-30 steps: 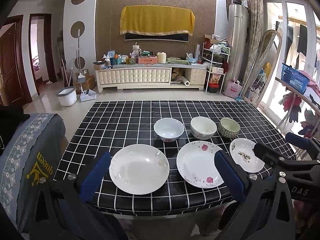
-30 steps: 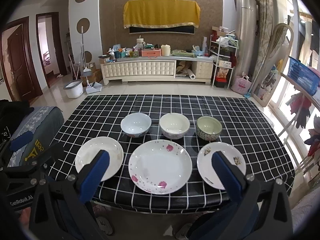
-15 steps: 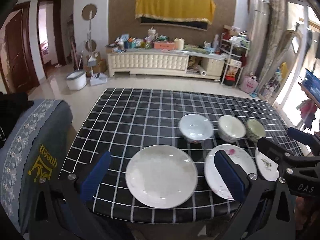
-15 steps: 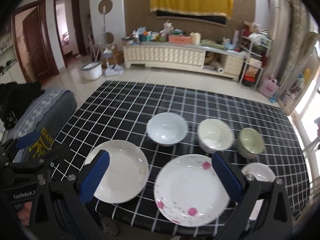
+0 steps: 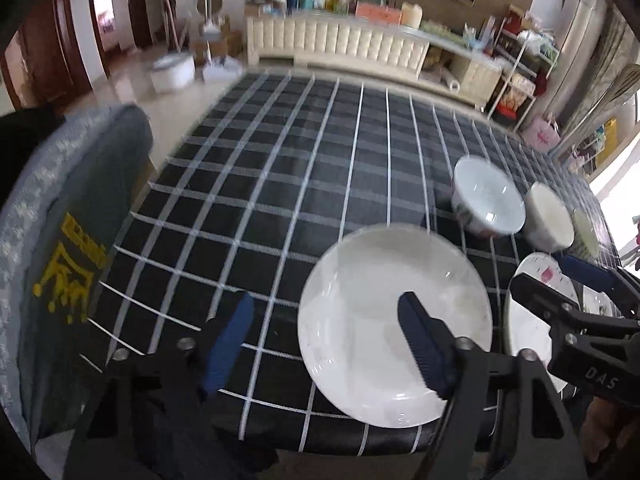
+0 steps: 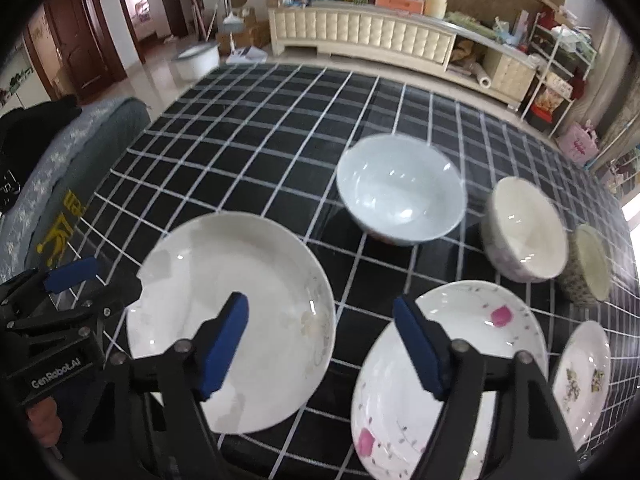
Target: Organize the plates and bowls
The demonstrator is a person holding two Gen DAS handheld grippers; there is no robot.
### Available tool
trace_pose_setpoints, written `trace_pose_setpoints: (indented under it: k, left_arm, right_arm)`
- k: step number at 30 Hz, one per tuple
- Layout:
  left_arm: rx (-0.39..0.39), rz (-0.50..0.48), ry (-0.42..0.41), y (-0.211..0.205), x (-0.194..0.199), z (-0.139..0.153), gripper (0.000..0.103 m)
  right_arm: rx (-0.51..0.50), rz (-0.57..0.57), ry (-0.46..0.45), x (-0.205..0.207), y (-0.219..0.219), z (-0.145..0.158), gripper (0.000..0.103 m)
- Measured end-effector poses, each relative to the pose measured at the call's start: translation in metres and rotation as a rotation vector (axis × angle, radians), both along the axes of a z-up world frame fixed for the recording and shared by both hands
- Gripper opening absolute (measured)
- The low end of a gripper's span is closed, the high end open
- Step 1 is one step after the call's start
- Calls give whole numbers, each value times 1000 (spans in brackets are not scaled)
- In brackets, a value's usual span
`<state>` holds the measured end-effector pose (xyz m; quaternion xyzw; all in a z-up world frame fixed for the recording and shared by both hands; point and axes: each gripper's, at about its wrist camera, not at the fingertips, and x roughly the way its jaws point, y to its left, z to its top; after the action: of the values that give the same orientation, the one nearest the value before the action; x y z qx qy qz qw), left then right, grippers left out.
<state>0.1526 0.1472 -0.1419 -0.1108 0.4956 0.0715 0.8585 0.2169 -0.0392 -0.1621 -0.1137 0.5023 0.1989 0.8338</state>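
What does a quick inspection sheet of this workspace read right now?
Surface: table with a black checked cloth.
Job's things: plain white plate, pink-petal plate, small flowered plate; behind them a pale blue bowl, cream bowl, speckled bowl.
Clutter: nothing seen on the table.
Grippers: left gripper and right gripper open, holding nothing.
Cables: nothing seen.
Surroundings: chair cover, cabinet.

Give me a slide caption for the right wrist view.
Open right gripper poised between plain white plate and pink-flowered plate, three bowls behind.
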Motion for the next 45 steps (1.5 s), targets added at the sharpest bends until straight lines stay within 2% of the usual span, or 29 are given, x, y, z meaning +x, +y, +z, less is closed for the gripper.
trace_pose_setpoints:
  k: [4, 5, 7, 8, 9, 14, 21, 26, 30, 35, 41, 45]
  left_arm:
    - [0, -10, 48, 4, 10, -26, 58]
    - [1, -13, 65, 5, 13, -32, 53]
    - [1, -16, 94, 7, 15, -41, 37]
    - [-5, -20, 113, 8, 17, -46, 23]
    - [-14, -18, 135, 9, 18, -52, 18]
    - [-39, -23, 163, 13, 19, -67, 18]
    - [-51, -33, 150, 19, 16, -67, 18]
    - [-41, -31, 164, 11, 21, -68, 17]
    - [-14, -35, 137, 8, 23, -54, 17]
    - [-18, -20, 125, 14, 25, -43, 17]
    - [-28, -9, 151, 19, 28, -52, 17]
    - [-42, 3, 153, 22, 28, -60, 17]
  right_arm:
    - [-22, 10, 41, 8, 4, -20, 65]
    - [-26, 9, 50, 10, 4, -24, 63]
    - [-33, 3, 71, 13, 3, -33, 61]
    - [-36, 5, 82, 14, 3, -36, 58]
    - [-39, 8, 91, 15, 3, -40, 57]
    - [-51, 20, 124, 16, 4, -55, 33]
    - [-31, -11, 119, 16, 3, -59, 31]
    - [2, -62, 134, 15, -2, -51, 30]
    - [14, -67, 146, 18, 3, -42, 30]
    - [12, -71, 169, 24, 11, -44, 30]
    - [9, -77, 219, 26, 14, -59, 30]
    - [-6, -74, 210, 26, 17, -61, 31]
